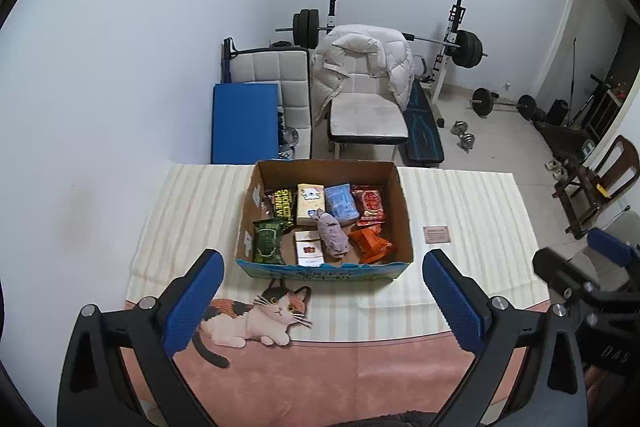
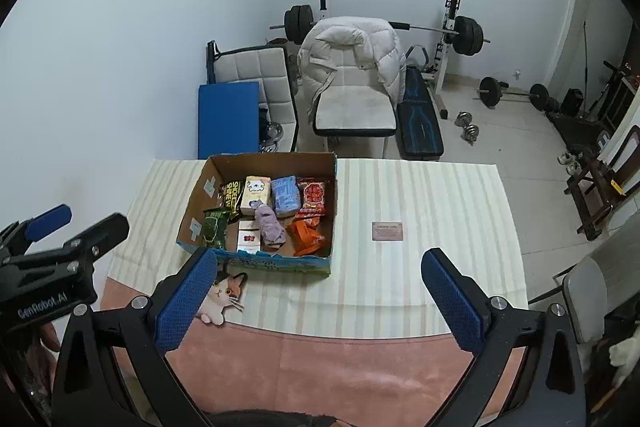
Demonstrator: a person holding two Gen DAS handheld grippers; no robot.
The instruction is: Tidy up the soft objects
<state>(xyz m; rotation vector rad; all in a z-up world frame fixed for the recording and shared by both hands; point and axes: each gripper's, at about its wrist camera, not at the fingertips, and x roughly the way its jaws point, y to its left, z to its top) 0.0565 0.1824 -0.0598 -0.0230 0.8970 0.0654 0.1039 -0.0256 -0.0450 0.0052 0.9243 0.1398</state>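
Both the left tool and right tool hover apart and empty. The crumpled lilac cloth lies in the brown cardboard box among slick packets; a loose pinch could drag neighbours out.

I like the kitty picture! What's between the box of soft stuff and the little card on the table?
Nothing: only bare striped tablecloth lies between the cardboard box and the small card, clearest in the right wrist view.
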